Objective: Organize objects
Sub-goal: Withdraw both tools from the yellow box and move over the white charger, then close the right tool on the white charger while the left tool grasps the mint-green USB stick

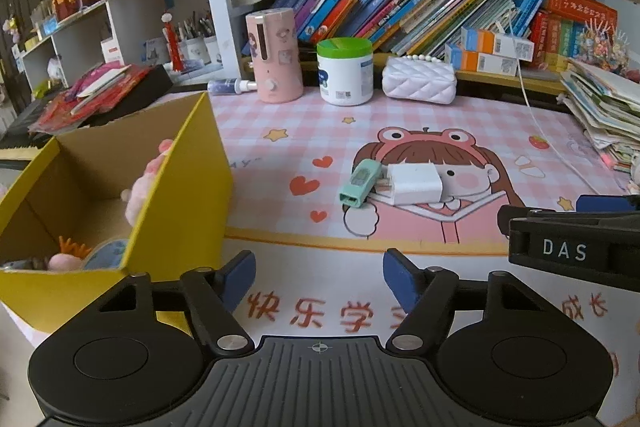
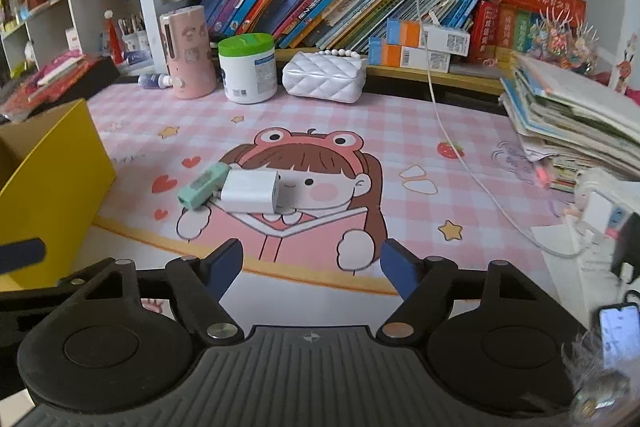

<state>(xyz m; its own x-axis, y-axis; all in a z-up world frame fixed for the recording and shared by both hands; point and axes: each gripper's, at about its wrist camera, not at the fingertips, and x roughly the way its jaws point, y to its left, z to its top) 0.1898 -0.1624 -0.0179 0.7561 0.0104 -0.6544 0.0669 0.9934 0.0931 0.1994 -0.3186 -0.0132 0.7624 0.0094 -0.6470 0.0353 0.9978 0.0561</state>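
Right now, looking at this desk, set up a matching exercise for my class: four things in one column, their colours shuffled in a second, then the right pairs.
Things:
1. charger block
2. small gadget beside it
3. cardboard box
4. tub's lid

Colours:
A. yellow outside
B. white
C. bright green
D. pale mint

Pairs: 1-B, 2-D, 3-A, 4-C

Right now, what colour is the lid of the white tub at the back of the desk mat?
The lid is bright green; the left wrist view shows it best.
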